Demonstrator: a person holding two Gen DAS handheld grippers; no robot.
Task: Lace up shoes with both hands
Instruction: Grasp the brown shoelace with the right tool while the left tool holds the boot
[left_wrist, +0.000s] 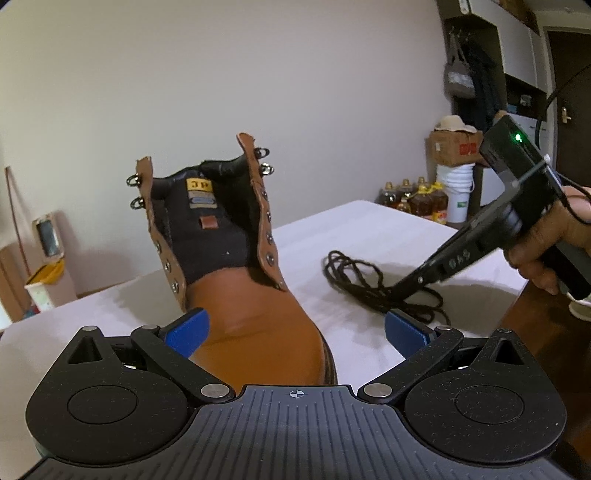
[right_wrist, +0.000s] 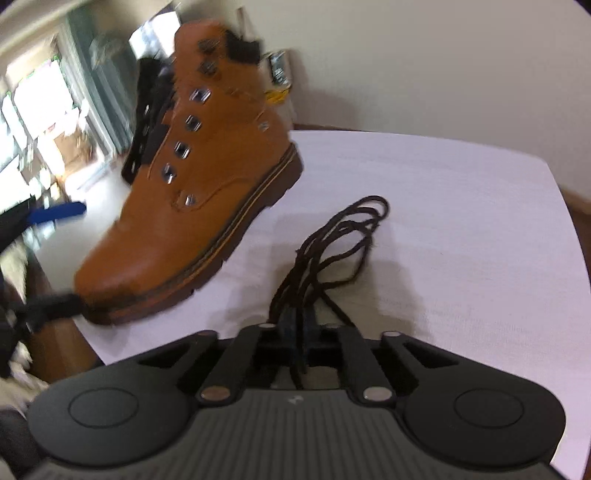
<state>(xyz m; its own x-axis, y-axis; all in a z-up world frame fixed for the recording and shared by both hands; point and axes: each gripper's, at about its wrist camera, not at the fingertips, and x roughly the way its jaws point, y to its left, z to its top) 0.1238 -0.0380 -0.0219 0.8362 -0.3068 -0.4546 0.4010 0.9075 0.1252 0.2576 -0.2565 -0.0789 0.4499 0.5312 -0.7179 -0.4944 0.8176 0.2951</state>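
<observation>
So: right gripper (right_wrist: 297, 328) clamped on the dark lace (right_wrist: 332, 251) bunched on the white table (right_wrist: 461, 221) | boot (left_wrist: 236, 266) sits to its left, toe between the left gripper's (left_wrist: 295, 332) wide-open jaws | right hand nearer the lace

Both views are evenly and softly lit by indoor light. Soft shadows are cast on the white tablecloth (left_wrist: 369, 229) beside the boot (left_wrist: 236, 280) and the lace (right_wrist: 332, 243). Motion blur is seen across the right wrist view, strongest at its bright left edge. Straight lines are bent by fisheye distortion, and the corners are darkened.
</observation>
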